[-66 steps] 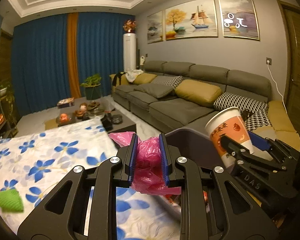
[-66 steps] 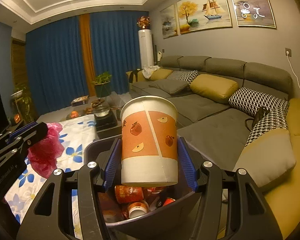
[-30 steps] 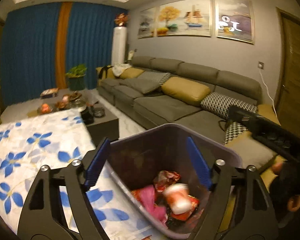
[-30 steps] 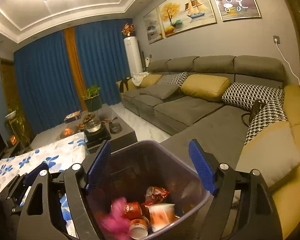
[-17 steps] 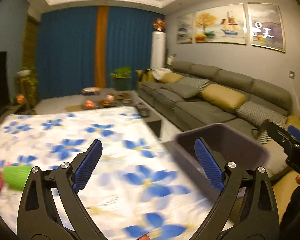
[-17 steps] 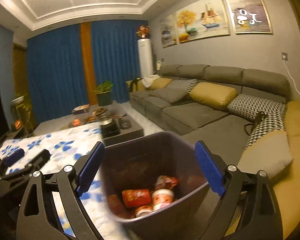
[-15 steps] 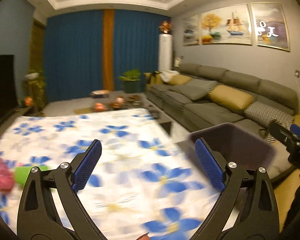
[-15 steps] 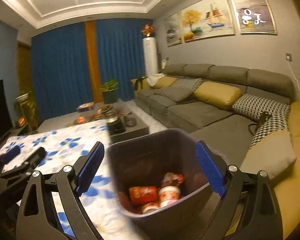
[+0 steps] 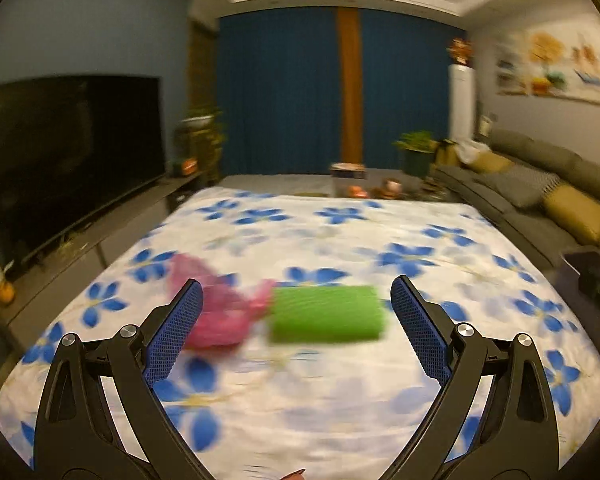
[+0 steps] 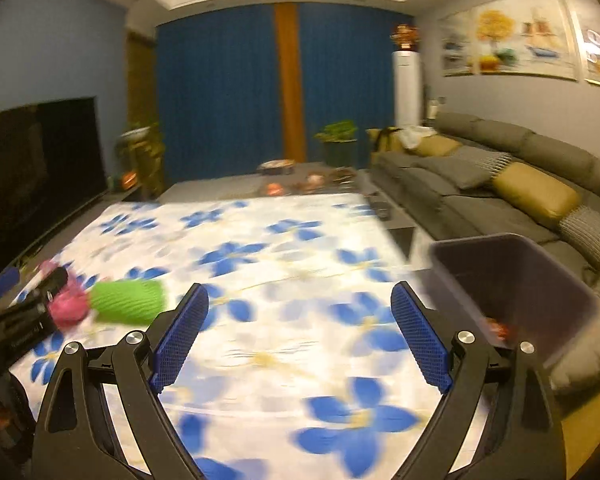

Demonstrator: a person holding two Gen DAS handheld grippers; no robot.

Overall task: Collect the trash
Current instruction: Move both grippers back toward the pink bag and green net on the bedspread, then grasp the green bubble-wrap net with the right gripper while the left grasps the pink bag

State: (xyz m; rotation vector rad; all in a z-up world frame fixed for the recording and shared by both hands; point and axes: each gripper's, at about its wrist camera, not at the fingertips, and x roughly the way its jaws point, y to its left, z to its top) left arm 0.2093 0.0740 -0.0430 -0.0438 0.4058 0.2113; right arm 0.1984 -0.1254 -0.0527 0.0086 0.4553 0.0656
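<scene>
Swung from bin (image 10: pixel 512 280) to green roll (image 9: pixel 326 314) | left tool (image 9: pixel 296 332) spread | right tool (image 10: pixel 298 332) spread, empty

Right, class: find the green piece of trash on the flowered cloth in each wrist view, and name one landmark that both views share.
Left wrist: the green piece lies lower centre, between the open left gripper's fingers.
Right wrist: the green piece lies at the left, beside pink trash.
Shared landmark: the orange curtain strip.
</scene>
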